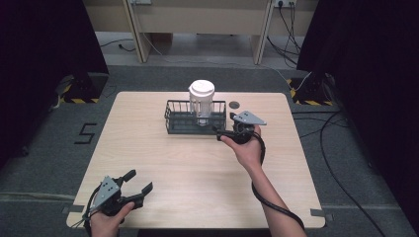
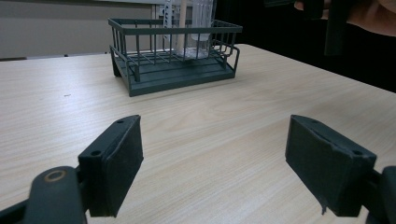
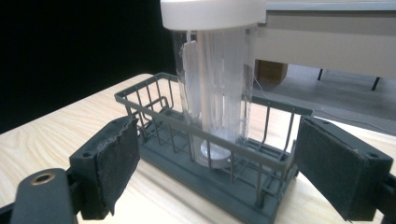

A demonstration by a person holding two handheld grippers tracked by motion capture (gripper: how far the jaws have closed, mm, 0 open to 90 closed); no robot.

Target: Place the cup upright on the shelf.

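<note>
We judge the work barely begun: the clear lidded jar (image 1: 201, 102) stands upright in the wire basket (image 1: 174, 120) far on the table, our right gripper (image 1: 225, 132) wide before it, left gripper (image 1: 138, 187) wide, near-left, empty.

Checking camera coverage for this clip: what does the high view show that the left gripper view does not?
High view alone: the jar's white lid, a dark disc on the table, the floor. Left gripper view alone: a close look at the left hand-held gripper, jaws wide apart over bare wood. Both: the wire basket holding the clear jar, and the table.
</note>
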